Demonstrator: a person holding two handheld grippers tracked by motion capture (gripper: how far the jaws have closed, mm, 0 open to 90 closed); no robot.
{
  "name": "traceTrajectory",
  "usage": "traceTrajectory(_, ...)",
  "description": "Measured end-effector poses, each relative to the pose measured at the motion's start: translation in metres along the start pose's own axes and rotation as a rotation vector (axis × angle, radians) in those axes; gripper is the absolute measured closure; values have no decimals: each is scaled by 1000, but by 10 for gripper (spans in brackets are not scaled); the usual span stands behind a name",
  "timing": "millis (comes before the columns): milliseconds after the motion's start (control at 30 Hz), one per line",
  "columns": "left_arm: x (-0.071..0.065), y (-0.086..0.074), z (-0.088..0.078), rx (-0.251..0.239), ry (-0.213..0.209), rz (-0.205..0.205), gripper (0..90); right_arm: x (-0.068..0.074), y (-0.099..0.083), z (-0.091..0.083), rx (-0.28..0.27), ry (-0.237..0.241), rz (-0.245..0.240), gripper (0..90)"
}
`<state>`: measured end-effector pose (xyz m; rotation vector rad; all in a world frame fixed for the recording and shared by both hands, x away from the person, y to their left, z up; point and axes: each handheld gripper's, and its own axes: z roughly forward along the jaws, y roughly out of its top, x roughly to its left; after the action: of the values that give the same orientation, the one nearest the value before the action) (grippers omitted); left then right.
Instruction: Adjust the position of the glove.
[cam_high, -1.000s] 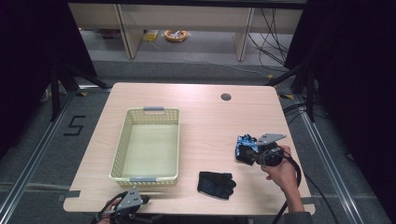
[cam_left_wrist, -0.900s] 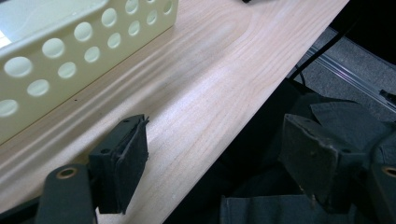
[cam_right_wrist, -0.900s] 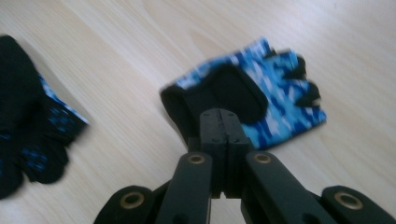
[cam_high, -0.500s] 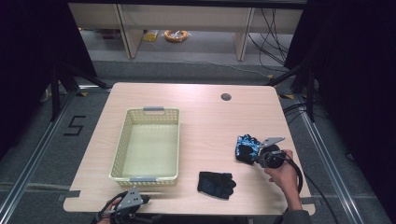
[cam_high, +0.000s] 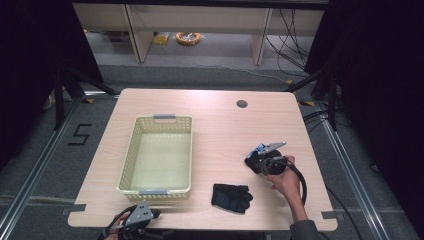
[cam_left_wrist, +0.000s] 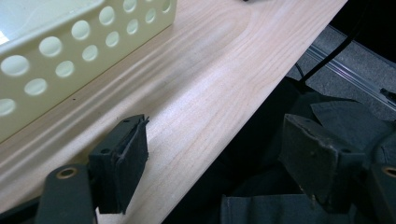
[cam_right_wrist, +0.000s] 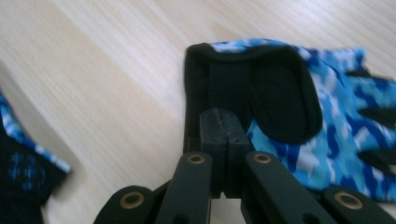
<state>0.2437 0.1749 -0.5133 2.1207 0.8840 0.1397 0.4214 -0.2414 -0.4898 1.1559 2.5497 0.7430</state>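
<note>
Right tool (cam_right_wrist: 223, 128): we see its two jaws pressed flat together with no gap, their tips lying over the black cuff of the blue glove; whether any fabric is pinched between them we cannot tell. In the high view the right tool (cam_high: 256, 159) sits at the right side of the bench, a hand (cam_high: 284, 179) behind it.
Blue glove (cam_right_wrist: 322, 116): blue-and-white camouflage pattern with a black cuff patch, lying flat on the bench right ahead of the right tool, fingers pointing away to the right of the right gripper view.
Black glove (cam_high: 231, 197): we find it near the front edge of the bench, apart from the right tool, towards the basket; a corner of it, black with blue dots, shows at the left edge of the right gripper view.
Left tool (cam_left_wrist: 224, 161): jaws spread wide with nothing between them, held at the front edge of the bench; in the high view it sits just below the basket's near end.
Basket (cam_high: 131, 165): pale yellow, perforated walls, on the left half of the bench.
Bench (cam_high: 215, 125): light wood.
</note>
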Motion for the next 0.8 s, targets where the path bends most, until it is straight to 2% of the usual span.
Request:
traceTrajectory(33,2,0,-1,15,14,19,230,1,2,2,-4,2,7,900)
traceTrajectory(67,1,0,0,8,9,9,230,-1,5,4,-25,-5,-8,900)
traceTrajectory(100,1,0,0,9,2,10,230,-1,6,7,-42,-11,-1,900)
traceTrajectory(133,1,0,0,13,12,22,230,-1,7,9,-53,-5,14,900)
traceTrajectory(167,0,0,1,-3,6,24,230,-2,9,9,-37,3,15,900)
traceTrajectory(200,0,0,1,-6,2,20,230,-2,11,11,-50,13,56,900)
traceTrajectory(267,0,0,1,-6,2,20,230,-5,13,14,-62,23,74,900)
traceTrajectory(300,2,1,-1,12,7,36,230,-8,13,16,-80,25,73,900)
traceTrajectory(333,2,1,-1,11,8,33,230,-9,15,16,-66,36,87,900)
traceTrajectory(367,2,1,-1,10,7,31,230,-9,15,18,-87,28,78,900)
traceTrajectory(400,1,0,0,9,7,12,230,-10,17,18,-75,32,87,900)
traceTrajectory(467,1,0,0,10,8,11,230,-9,19,20,-93,37,89,900)
traceTrajectory(500,1,0,0,5,0,5,230,-11,20,19,-86,34,68,900)
traceTrajectory(533,2,0,-1,17,11,19,230,-10,21,18,-87,39,71,900)
traceTrajectory(567,1,0,0,5,14,9,230,-11,21,17,-118,29,58,880)
traceTrajectory(600,1,0,0,-3,13,1,230,-12,22,12,-121,30,43,864)
traceTrajectory(633,1,0,0,-17,3,8,230,-15,22,9,-151,16,17,848)
traceTrajectory(733,3,0,-2,12,7,33,230,-25,18,-7,-164,14,6,807)
traceTrajectory(767,2,0,-1,12,10,16,230,-27,16,-6,-194,2,3,797)
traceTrajectory(800,2,0,-1,13,15,18,230,-30,15,-10,-171,10,-1,782)
